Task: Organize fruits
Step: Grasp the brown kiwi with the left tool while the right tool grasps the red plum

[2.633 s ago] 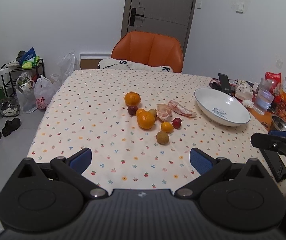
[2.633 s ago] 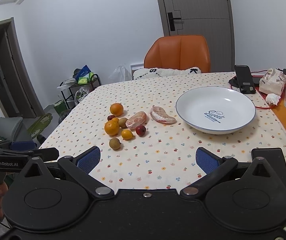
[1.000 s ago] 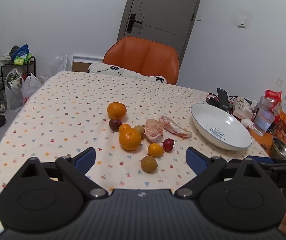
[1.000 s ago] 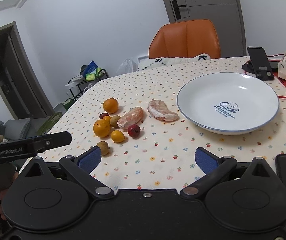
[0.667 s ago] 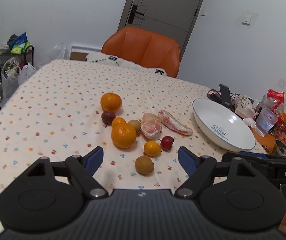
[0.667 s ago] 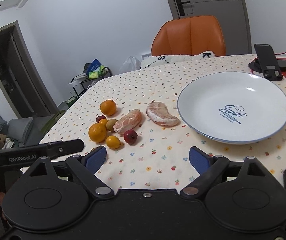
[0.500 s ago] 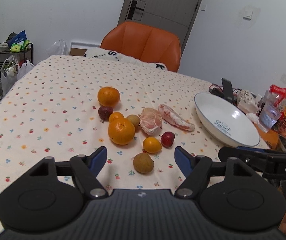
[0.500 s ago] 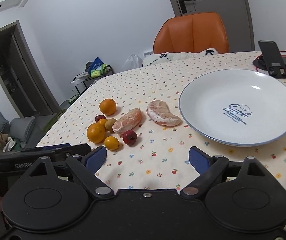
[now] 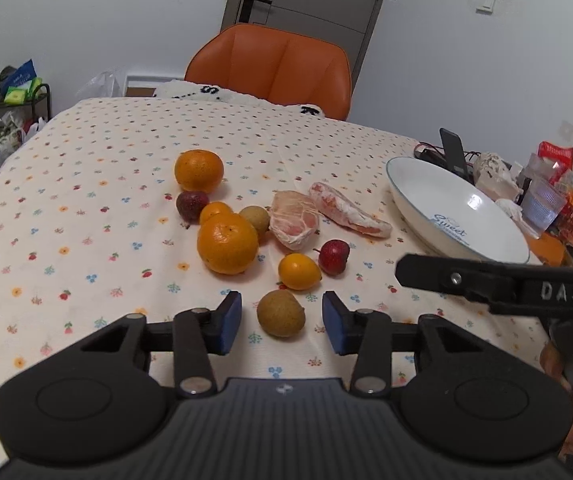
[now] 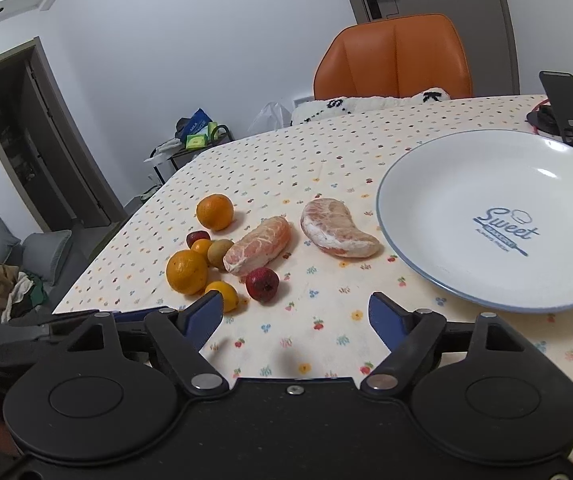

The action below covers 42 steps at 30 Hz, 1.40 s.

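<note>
Cream tablecloth (image 9: 86,168) had tiny multicoloured flower print; plate (image 10: 466,184) was white, blue-rimmed; brown fruit (image 9: 281,313) sat between left gripper (image 9: 281,322) blue pads (image 9: 228,322).

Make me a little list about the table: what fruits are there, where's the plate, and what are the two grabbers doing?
fruit nearest left gripper: brown round fruit, between the open fingers, not gripped
left gripper: open
right gripper: open, holding nothing
oranges: big orange, far orange
peeled pieces: two pomelo segments
plate: no fruit on it, right of the fruit
</note>
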### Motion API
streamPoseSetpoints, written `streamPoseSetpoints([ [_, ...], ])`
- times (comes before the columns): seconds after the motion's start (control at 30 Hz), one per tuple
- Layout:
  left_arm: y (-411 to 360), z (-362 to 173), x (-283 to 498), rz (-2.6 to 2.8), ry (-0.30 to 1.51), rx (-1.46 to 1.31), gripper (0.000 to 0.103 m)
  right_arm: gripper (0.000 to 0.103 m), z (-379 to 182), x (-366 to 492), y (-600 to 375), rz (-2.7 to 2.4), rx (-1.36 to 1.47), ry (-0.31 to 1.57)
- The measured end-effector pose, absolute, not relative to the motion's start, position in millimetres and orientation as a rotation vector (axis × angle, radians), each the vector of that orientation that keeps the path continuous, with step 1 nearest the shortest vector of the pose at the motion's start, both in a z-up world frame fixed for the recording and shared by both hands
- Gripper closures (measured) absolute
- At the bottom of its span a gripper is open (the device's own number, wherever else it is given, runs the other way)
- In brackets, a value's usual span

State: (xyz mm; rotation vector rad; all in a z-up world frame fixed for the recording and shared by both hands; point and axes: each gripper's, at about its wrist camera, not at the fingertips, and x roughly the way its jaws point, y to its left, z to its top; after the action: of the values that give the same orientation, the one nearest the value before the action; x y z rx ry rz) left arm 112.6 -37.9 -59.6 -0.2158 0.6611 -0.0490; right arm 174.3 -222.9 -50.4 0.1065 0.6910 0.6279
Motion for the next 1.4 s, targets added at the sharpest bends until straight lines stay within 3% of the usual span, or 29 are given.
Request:
streamPoseSetpoints([
  [0.1, -39, -61, 114, -0.059, 0.657, -0.203, 0.06, 0.024, -53, 179, -217, 0.629, 0.113, 0.692],
  [0.17, -40, -62, 114, -0.066, 0.656, -0.195, 0.071, 0.024, -55, 181, -214, 0.634, 0.119, 0.694],
  [0.27, -38, -64, 114, -0.065, 0.66, -0.203, 0.078, 0.025, -57, 182, -210, 0.645, 0.115, 0.695],
  [0.7, -29, -60, 112, -0.041, 0.649, -0.215, 0.078, 0.031, -65, 192, -201, 0.646, 0.114, 0.711],
  [0.97, -21, -55, 111, -0.034, 0.626, -0.216, 0.078, 0.05, -65, 198, -188, 0.66, 0.107, 0.712],
  [1.13, -17, -52, 113, -0.027, 0.615, -0.216, 0.078, 0.08, -67, 200, -182, 0.687, 0.087, 0.724],
  [1.4, -23, -43, 115, -0.031, 0.594, -0.196, 0.078, 0.081, -60, 193, -196, 0.707, 0.121, 0.705],
])
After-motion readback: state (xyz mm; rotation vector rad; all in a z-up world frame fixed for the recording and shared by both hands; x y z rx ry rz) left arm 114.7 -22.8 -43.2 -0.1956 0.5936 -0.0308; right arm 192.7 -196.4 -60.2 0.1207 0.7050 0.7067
